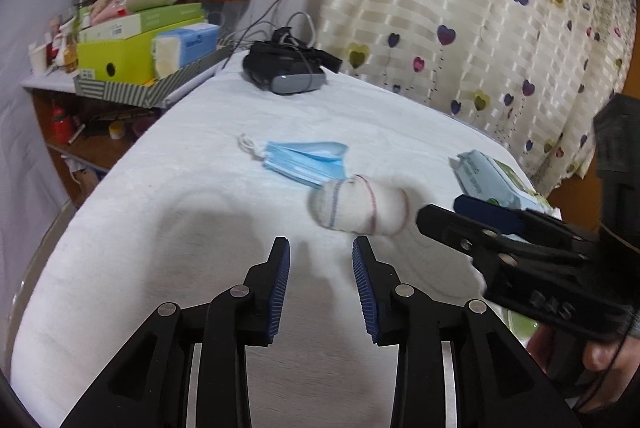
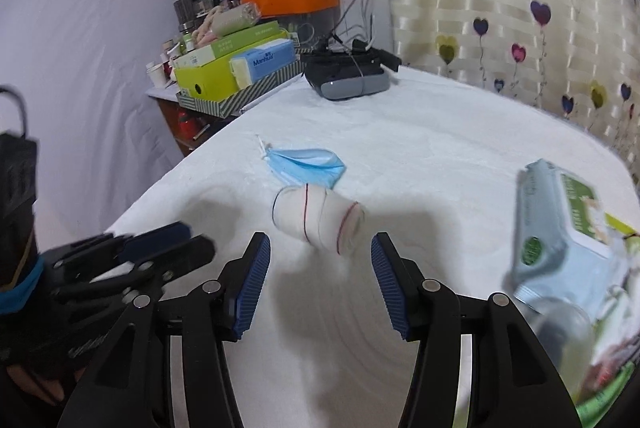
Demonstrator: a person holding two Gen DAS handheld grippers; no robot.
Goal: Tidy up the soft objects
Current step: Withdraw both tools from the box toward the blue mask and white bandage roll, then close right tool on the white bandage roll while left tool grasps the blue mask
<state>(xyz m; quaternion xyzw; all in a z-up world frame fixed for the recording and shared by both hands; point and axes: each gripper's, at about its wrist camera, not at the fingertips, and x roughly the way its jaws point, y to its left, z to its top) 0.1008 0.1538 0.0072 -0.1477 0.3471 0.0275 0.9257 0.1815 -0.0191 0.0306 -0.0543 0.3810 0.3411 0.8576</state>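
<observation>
**Rolled sock lies loose ahead of both grippers**

While the left gripper (image 1: 321, 260) hovers with jaws spread and empty, the rolled sock (image 1: 358, 206) lies on the white cloth (image 1: 180, 196) beside a blue mask (image 1: 306, 160). A striped tray (image 1: 156, 88) holds boxes.

From the right wrist, the right gripper (image 2: 320, 256) gapes wide, empty, the sock just ahead. A blue box (image 2: 266, 62) reads "Manhua".

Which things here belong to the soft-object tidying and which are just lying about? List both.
Job things:
- rolled white cloth
- blue face mask
- pack of wipes
- left gripper, open
- right gripper, open

Lying about:
- black headset
- green box
- orange tray
- heart-print curtain
</observation>
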